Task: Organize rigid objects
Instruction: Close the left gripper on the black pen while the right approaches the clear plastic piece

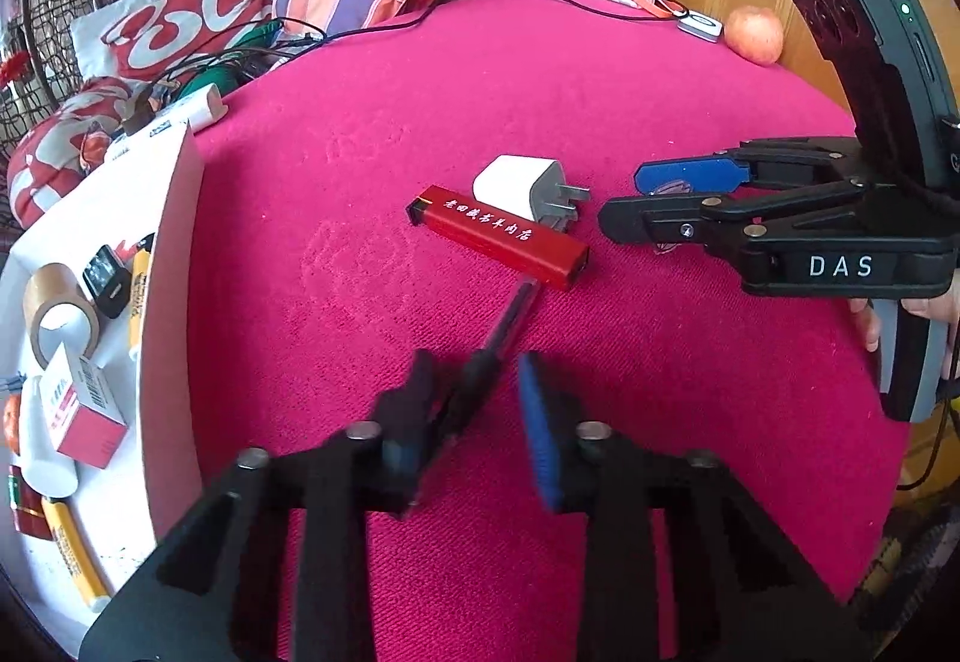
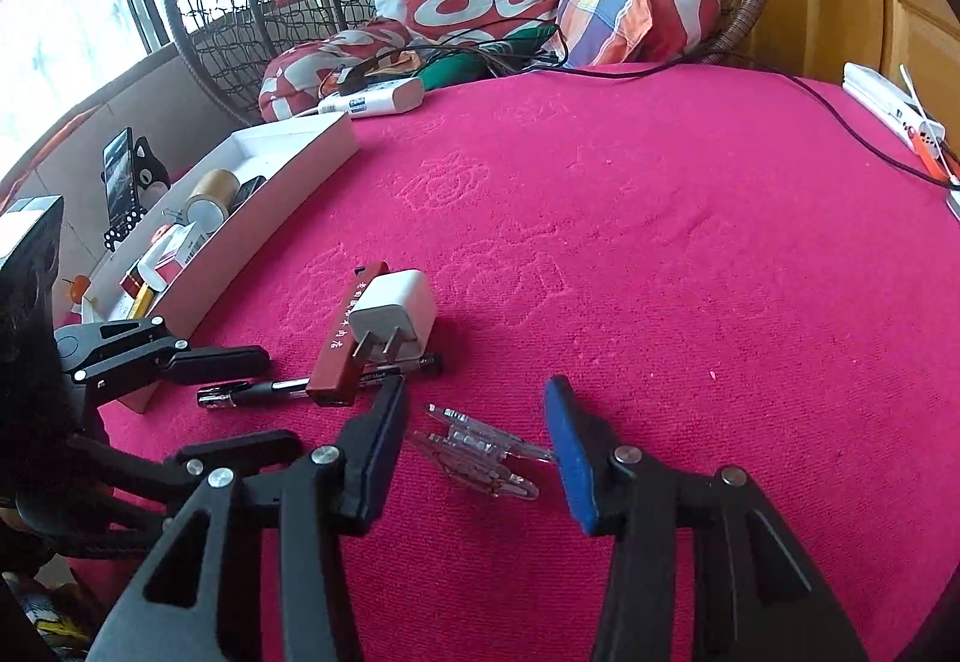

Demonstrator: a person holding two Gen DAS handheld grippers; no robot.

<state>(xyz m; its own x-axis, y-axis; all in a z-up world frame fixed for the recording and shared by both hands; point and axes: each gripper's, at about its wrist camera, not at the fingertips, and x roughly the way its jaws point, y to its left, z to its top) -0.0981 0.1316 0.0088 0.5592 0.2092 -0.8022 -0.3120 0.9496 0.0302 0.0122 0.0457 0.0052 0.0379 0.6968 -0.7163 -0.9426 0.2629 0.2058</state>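
A: Left gripper (image 1: 474,392) status?

B: Jaws closed in around the black pen (image 1: 498,338). Blurred, so I can't tell if both pads actually press it; the pen's cap end is between them. The rest of the pen runs under the red lighter (image 1: 498,236), mid-table on the pink cloth (image 1: 600,92).

A: Right gripper (image 2: 474,446)?

B: Partly closed, straddling the clear plastic clip (image 2: 480,452). One tip of the clip looks to touch the blue pad; the other pad stands apart from it. Not clamped.

A: Other items?

B: White charger plug (image 2: 396,314) lies against the lighter, prongs toward the right gripper. White box (image 1: 174,302) at the table's left edge holds a tape roll (image 1: 60,311), a small carton (image 1: 84,416) and yellow lighters. Apple (image 1: 755,33) at the far right edge.
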